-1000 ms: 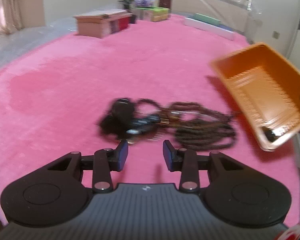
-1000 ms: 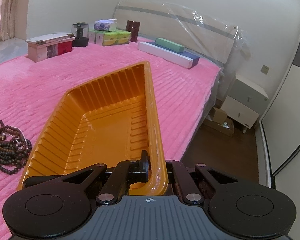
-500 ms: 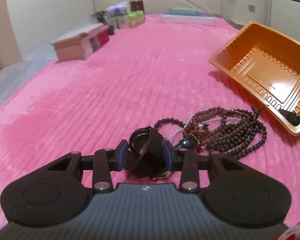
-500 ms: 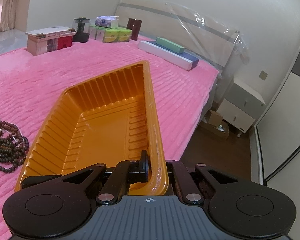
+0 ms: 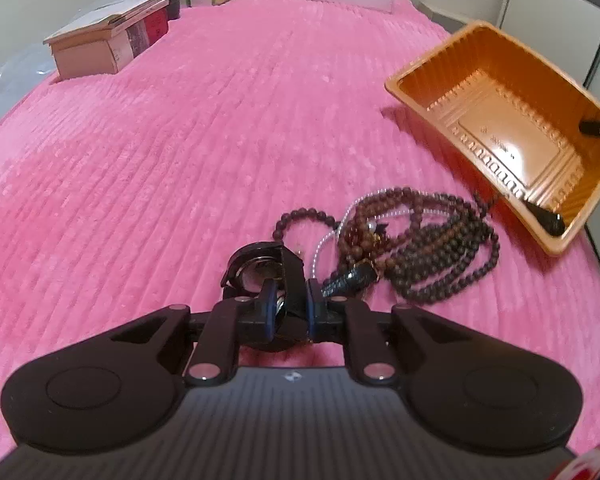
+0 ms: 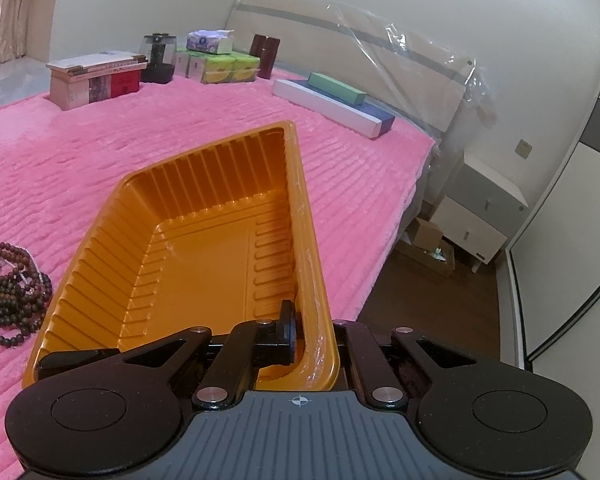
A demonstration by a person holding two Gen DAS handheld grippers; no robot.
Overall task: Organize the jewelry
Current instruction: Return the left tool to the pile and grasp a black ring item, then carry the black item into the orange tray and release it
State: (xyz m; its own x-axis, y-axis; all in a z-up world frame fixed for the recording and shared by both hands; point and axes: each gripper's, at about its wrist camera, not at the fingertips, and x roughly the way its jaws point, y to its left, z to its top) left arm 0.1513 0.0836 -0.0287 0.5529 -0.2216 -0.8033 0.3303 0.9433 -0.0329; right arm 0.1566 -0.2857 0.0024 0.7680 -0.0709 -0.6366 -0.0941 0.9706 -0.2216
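My left gripper (image 5: 290, 304) is shut on a black wristwatch (image 5: 260, 268) lying on the pink bedspread. Right of it lies a tangle of brown bead necklaces (image 5: 416, 248), also seen at the left edge of the right wrist view (image 6: 8, 292). My right gripper (image 6: 300, 332) is shut on the near rim of an empty orange plastic tray (image 6: 204, 248), holding it tilted. In the left wrist view the tray (image 5: 512, 132) stands at the right with the right gripper's fingertips (image 5: 548, 220) on its rim.
Pink bedspread (image 5: 180, 140) covers the bed. Boxes (image 6: 96, 78), a jar (image 6: 158, 58) and tissue packs (image 6: 216, 60) stand at the far end, long flat boxes (image 6: 332, 104) by the headboard. The bed edge drops to the floor and a nightstand (image 6: 476, 216) at right.
My left gripper came down over the watch and closed its fingers on it. The right gripper kept hold of the tray, which shifted only slightly.
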